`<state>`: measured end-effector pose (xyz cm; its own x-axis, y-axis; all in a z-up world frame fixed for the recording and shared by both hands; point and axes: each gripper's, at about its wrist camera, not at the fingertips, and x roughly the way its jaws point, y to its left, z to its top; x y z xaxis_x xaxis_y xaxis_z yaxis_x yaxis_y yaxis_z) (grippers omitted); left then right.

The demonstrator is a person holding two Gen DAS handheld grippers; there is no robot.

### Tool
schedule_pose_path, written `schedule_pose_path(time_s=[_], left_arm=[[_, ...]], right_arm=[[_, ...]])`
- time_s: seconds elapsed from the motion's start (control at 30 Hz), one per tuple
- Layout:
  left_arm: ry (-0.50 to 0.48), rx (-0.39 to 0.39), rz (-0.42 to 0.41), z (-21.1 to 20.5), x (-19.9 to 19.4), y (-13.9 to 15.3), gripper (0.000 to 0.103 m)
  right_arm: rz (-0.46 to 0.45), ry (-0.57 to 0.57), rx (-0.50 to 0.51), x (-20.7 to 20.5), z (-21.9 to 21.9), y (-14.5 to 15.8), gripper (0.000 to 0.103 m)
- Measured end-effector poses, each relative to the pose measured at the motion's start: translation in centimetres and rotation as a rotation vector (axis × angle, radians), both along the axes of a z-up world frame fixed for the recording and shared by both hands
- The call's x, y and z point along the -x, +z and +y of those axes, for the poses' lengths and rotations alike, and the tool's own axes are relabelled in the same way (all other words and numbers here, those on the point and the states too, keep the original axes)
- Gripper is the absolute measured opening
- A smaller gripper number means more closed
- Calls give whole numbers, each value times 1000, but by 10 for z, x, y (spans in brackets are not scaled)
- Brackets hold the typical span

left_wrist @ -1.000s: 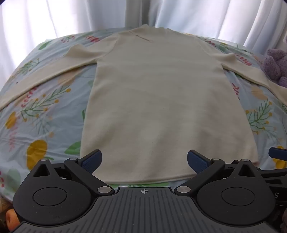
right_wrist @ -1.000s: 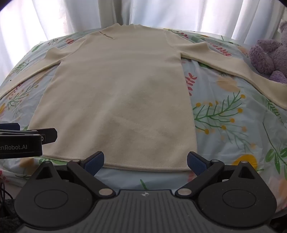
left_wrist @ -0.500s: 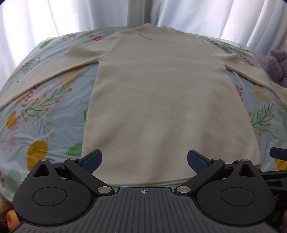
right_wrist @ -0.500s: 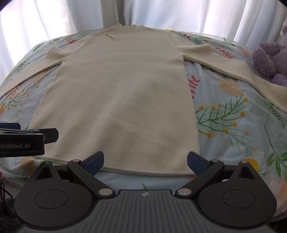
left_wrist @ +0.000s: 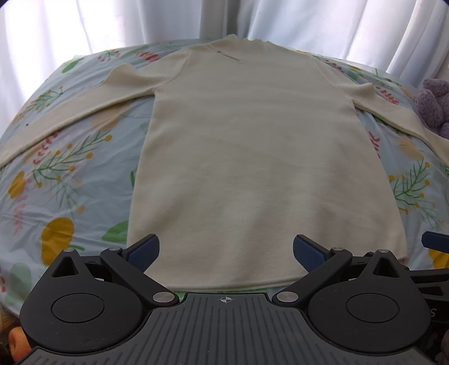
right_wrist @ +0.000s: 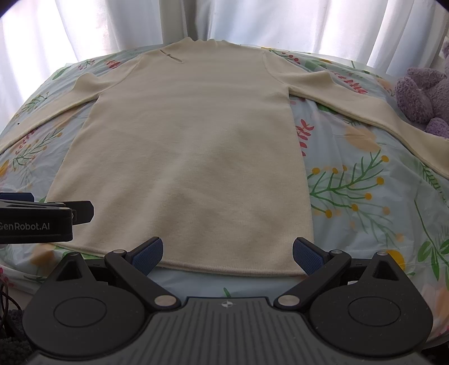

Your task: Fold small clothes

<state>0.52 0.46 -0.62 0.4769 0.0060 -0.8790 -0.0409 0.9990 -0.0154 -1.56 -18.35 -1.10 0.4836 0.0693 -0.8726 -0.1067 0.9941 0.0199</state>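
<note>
A cream long-sleeved garment (left_wrist: 252,157) lies flat and face-up on a bed with a floral bedsheet (left_wrist: 64,179), filling the centre of both frames – neck at the top centre by the white curtains (right_wrist: 252,22), hem along the bottom just ahead of the claws. Its two sleeves run outward and down toward the left and right edges of the frame, and no part of the cloth is folded yet. A purple plush toy (right_wrist: 421,95) sits at the right edge, near the right sleeve.

The left claw (left_wrist: 226,251) is spread wide, its blue pads apart over the lower left part of the hem, and grips nothing. The right claw (right_wrist: 227,252) is equally wide open and empty, poised at the lower right part of the hem; in the right wrist view the left tool shows at the left edge, level with the hem's left corner.

The step in hand looks like the approach before the first fold – the garment is laid out and smoothed, nothing taken up. The next move likely calls for each claw to close on cloth, either the hem corners to carry them up toward the neck, or a sleeve to bring it across the body. The knit looks soft and thin, so a pinch should catch both layers, or the fold may drag unevenly
</note>
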Motion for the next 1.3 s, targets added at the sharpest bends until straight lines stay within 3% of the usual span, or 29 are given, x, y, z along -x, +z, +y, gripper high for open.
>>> schedule_pose_path(time_s=[1.3], left_arm=[[9, -4, 3, 0, 5, 3, 103]], right_arm=[[-8, 15, -7, 5, 1, 2, 99]])
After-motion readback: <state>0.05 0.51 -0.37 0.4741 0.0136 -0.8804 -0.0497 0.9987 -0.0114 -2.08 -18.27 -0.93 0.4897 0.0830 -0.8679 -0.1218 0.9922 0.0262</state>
